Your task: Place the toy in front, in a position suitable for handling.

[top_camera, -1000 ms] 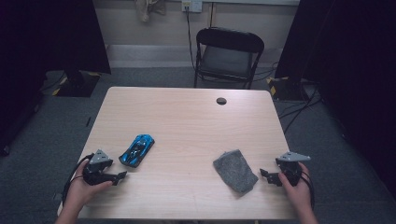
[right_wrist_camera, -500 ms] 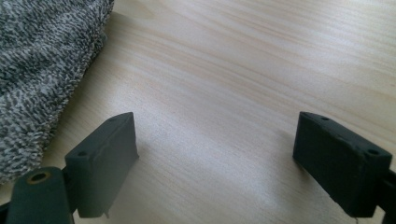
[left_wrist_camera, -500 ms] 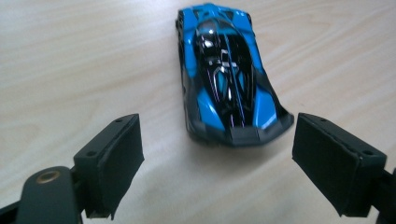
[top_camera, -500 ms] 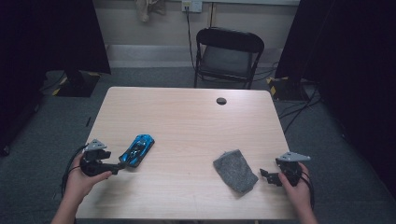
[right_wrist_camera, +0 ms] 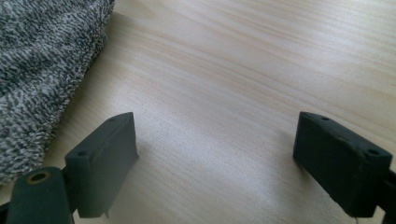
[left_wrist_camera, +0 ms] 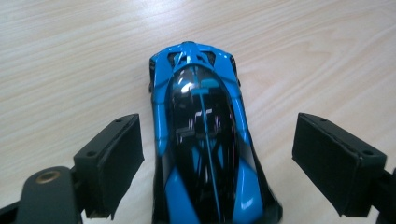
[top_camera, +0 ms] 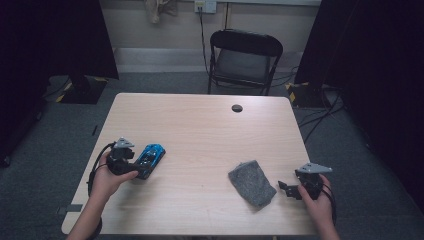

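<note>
1. Car (left_wrist_camera: 201,140): blue and black toy, on the left part of the bench (top_camera: 200,125), near the front edge. In the high view it lies at a slant, just ahead of the left hand-held gripper (top_camera: 131,165).
2. Left hand-held gripper (left_wrist_camera: 217,158): jaws wide open, one on each side of the car's rear half, a clear gap on both sides. Nothing gripped yet.
3. Handling, my read: hard glossy plastic shell, light, rigid. Smooth curved flanks look slippery, so pads may ride up or squirt it forward. On wheels, likely to roll if nudged along its length.
4. Grip point: across the body at mid-length, low on the flanks where the sides run closest to parallel. Avoid the tapering nose and the domed black canopy. Close square to the long axis, moderate force; thin trim at the nose could be fragile.
5. Cloth (top_camera: 251,183): grey, soft, crumpled, lying flat right of centre, well apart from the car. Limp; would drape if pinched.
6. Right hand-held gripper (top_camera: 289,190): near the bench's right front corner, jaws wide open, empty, over bare wood. Cloth (right_wrist_camera: 42,70) edge just beside its left jaw; cannot tell if touching.
</note>
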The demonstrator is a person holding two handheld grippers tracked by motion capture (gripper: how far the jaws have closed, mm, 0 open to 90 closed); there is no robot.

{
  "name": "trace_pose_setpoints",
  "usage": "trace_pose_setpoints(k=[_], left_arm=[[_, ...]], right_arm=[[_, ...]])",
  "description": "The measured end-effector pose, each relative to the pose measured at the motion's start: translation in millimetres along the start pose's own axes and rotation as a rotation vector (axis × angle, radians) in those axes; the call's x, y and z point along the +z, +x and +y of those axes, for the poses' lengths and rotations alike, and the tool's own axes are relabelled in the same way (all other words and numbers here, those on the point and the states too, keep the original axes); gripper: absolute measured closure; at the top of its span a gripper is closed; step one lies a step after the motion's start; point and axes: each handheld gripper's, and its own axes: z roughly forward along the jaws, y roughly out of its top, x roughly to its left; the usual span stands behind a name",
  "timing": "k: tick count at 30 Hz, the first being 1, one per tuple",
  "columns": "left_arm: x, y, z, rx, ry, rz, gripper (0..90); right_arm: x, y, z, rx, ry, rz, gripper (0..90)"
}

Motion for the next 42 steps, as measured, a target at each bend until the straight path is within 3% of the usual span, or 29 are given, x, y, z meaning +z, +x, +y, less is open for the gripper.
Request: trace_pose_setpoints(k=[6,8,12,21,33,42], left_arm=[[19.2,-1.9,7.9,-0.010,0.019,0.022,15.9],[23.7,-1.9,9.5,0.006,0.034,0.033,15.9],[32.6,-0.8,9.3,-0.018,0.051,0.060,16.1],[40.1,1.1,9.0,-0.037,0.070,0.071,16.3],[54.0,0.3,6.9,-0.028,0.111,0.110,17.0],[56.2,-1.0,6.1,-0.014,0.101,0.122,15.2]], right_arm=[[0.1,0.2,0.1,0.002,0.001,-0.001,12.7],[0.2,0.4,0.1,0.002,0.000,-0.002,12.6],[0.2,0.5,0.1,0.003,0.000,-0.003,12.6],[0.9,0.9,0.7,0.003,0.002,-0.001,12.0],[0.9,1.1,0.9,0.005,0.004,0.000,12.0],[1.0,1.1,0.9,0.004,0.003,0.000,12.0]])
